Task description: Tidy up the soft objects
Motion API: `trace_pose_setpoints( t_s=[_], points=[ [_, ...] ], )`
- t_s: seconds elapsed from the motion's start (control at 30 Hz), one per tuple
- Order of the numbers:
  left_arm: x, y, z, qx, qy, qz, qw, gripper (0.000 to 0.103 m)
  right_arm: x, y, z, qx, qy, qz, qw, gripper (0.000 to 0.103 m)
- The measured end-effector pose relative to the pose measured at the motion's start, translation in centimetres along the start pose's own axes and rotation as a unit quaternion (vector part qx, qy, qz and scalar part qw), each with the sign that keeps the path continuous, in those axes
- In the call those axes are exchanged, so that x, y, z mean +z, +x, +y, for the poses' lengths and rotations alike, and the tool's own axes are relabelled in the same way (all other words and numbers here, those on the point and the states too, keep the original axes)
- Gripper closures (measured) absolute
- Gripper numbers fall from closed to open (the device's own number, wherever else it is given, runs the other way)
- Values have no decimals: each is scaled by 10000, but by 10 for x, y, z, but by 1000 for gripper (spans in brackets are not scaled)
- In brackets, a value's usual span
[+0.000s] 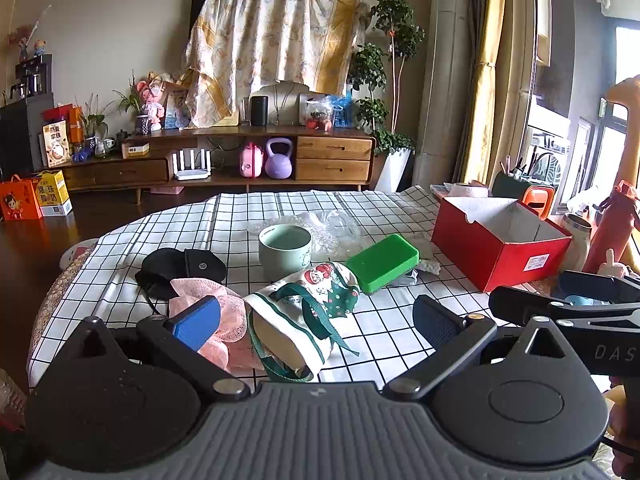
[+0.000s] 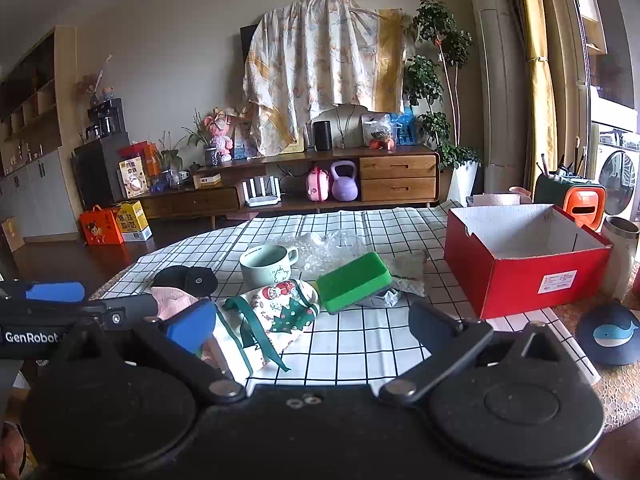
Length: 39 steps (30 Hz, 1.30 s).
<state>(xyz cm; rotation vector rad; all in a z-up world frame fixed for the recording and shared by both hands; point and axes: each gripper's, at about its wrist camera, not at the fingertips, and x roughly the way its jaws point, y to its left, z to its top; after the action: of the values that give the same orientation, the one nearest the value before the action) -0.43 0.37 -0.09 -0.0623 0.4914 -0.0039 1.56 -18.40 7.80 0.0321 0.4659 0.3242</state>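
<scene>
Right wrist view alone shows whale cap (image 2: 611, 338); both grippers (image 1: 316, 320) (image 2: 312, 326) spread wide, holding nothing.

A home living room. Against the far wall stands a low wooden TV cabinet (image 2: 328, 184) with drawers; above it a screen is draped in a floral sheet (image 2: 324, 60). Inside the cabinet sit a purple kettlebell (image 2: 344, 187) and a white router (image 2: 262, 196). Right of the cabinet stand a potted tree (image 2: 440, 80), yellow curtains (image 2: 540, 80) and a washing machine (image 2: 618, 176).
</scene>
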Motion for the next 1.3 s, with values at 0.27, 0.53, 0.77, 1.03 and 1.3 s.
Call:
trace_pose_setpoints(
  t_s=[0.27, 0.53, 0.77, 1.03, 1.3],
  points=[
    [0, 0, -1, 6, -2, 3, 10000, 0, 0, -2, 4, -12, -7, 6, 10000, 1],
    [-4, -2, -3, 2, -41, 3, 10000, 0, -1, -1, 4, 17, 3, -3, 10000, 1],
    [-4, -2, 1, 1, -129, 33, 9999, 0, -5, -1, 6, -25, -2, 19, 10000, 1],
    [-5, -1, 4, -25, -237, 71, 9997, 0, -7, 1, 6, -24, -5, 44, 10000, 1],
    [-6, -1, 5, -30, -246, 70, 9997, 0, -10, 3, 9, -20, -16, 72, 10000, 1]
  ],
)
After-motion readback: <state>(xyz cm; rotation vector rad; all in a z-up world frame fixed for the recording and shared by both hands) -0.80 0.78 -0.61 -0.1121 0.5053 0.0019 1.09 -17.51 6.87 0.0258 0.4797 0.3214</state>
